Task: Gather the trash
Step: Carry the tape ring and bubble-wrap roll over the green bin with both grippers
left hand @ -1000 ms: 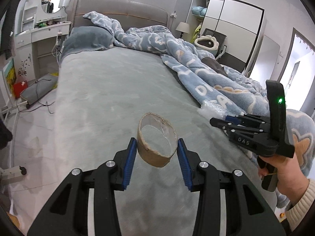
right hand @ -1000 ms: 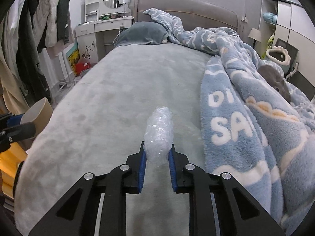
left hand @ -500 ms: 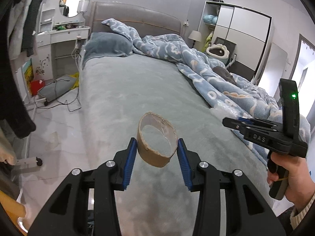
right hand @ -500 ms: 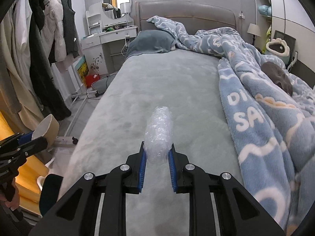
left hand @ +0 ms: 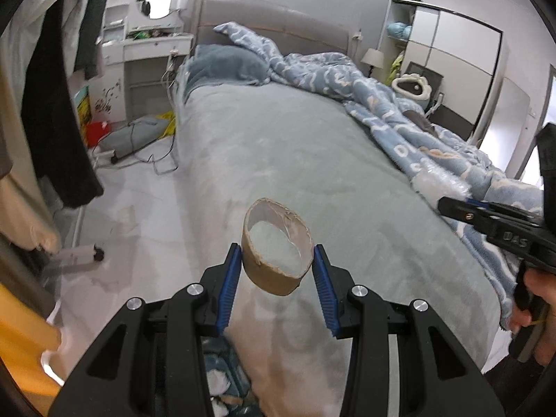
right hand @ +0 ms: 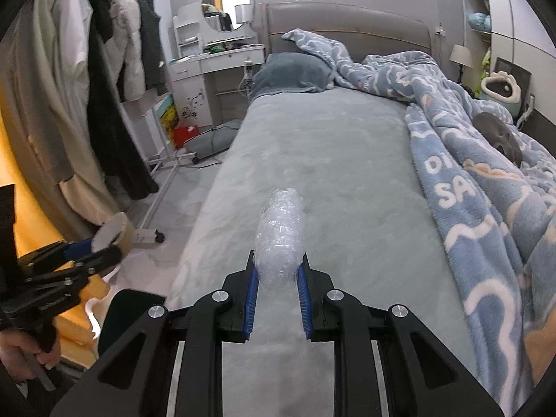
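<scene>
1. A bed [right hand: 330, 160] with a grey cover fills the middle.
2. A blue blanket [right hand: 479, 187] lies crumpled along its right side.
3. A pillow [right hand: 292, 73] sits far.
4. Clothes [right hand: 87, 80] hang left.
5. A white dresser [right hand: 215, 59] with a round mirror [right hand: 226, 7] stands far left.

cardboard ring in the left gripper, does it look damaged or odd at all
Yes. The cardboard ring, clamped between the left gripper fingers, is squashed into an oval, and its upper rim is frayed, with torn paper peeling inward. It looks like a spent tape core.
</scene>
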`<control>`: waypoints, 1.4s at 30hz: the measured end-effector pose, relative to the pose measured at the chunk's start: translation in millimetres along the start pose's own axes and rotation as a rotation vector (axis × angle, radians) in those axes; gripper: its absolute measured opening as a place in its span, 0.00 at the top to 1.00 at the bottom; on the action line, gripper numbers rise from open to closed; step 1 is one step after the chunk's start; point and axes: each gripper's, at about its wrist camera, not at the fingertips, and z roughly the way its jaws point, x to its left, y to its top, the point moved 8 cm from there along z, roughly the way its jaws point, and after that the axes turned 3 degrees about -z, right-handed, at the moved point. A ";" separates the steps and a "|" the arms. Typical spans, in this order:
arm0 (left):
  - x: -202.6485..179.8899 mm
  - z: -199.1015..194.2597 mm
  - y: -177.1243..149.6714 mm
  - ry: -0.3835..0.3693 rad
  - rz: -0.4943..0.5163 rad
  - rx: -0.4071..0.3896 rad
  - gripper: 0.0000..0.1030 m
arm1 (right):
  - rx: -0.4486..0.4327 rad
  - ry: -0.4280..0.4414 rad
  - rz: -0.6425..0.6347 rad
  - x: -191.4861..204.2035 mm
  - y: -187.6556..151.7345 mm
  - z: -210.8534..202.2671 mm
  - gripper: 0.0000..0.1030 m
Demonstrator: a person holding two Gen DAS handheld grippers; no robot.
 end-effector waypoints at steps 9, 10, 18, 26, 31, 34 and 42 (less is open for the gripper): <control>36.7 -16.8 -33.8 0.046 -0.108 0.053 0.57 | -0.001 0.046 -0.022 43.1 -9.1 -19.5 0.80; 41.9 -17.6 -38.4 0.055 -0.123 0.063 0.57 | -0.002 0.053 -0.025 49.1 -9.9 -21.4 0.80; 73.8 -18.4 -66.3 0.126 -0.156 0.138 0.57 | 0.005 0.114 -0.086 95.5 -12.9 -24.4 0.80; 105.1 -11.5 -92.5 0.181 -0.173 0.229 0.57 | 0.010 0.178 -0.120 137.7 -11.0 -18.7 0.79; 123.0 -5.9 -107.2 0.205 -0.179 0.280 0.56 | 0.022 0.219 -0.139 162.8 -11.9 -11.8 0.79; 135.7 -2.4 -115.5 0.215 -0.206 0.307 0.56 | 0.029 0.240 -0.147 175.6 -12.5 -7.2 0.79; 156.3 8.9 -136.6 0.216 -0.252 0.380 0.55 | 0.066 0.290 -0.145 205.5 -13.5 11.7 0.79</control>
